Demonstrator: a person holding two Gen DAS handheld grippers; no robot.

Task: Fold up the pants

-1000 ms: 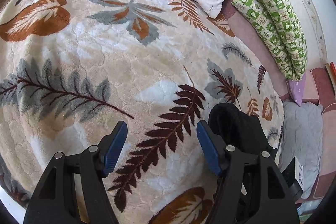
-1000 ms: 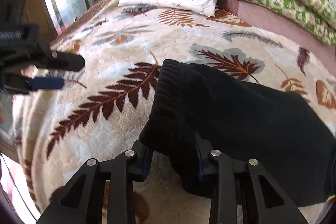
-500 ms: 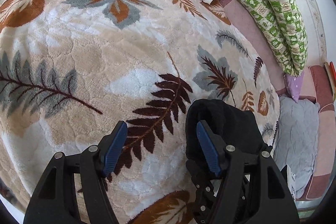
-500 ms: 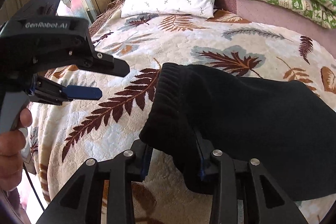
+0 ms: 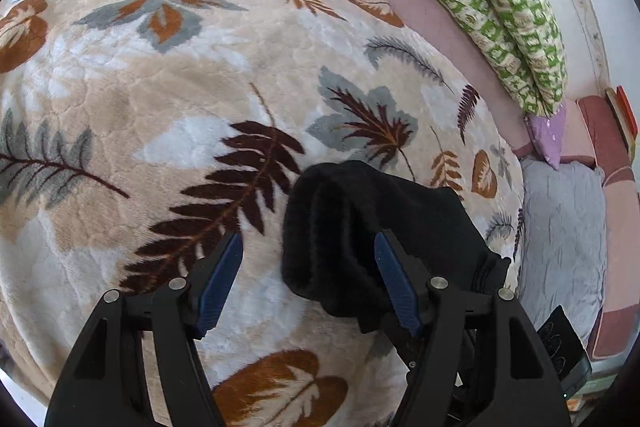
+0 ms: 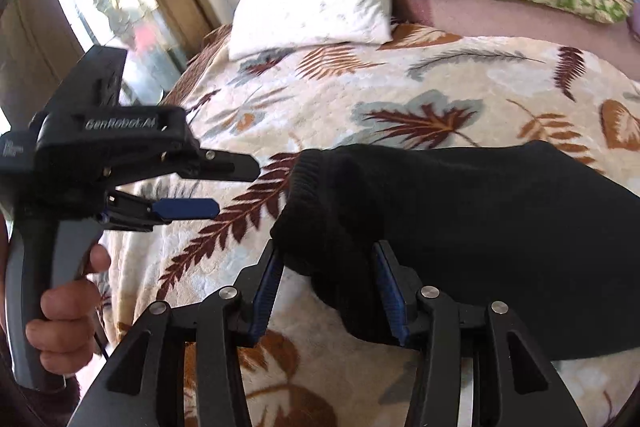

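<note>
- Covering the bed: leaf-print blanket point(image 5: 132, 75), cream with brown, rust and grey leaves; everything else sits on it or past its edge.
- Green-and-cream quilt point(image 5: 500, 7) is bunched along the far side; white pillow point(image 6: 316, 15) lies at the head, touching the blanket's edge.
- Black pants point(image 6: 480, 227) lie on the blanket near its near edge, ribbed end bunched up and lifted, the rest trailing off to the right in the right wrist view.
- Right gripper point(image 6: 328, 283): blue pads on either side of the bunched ribbed end, pinching the fabric (cloth fills the gap between them).
- Left gripper point(image 5: 308, 283): jaws spread wide, nothing held; the pants' bunched end sits just ahead of its right pad, part of it between the fingers.
- Left hand point(image 6: 64, 323) is wrapped around that gripper's handle.
</note>
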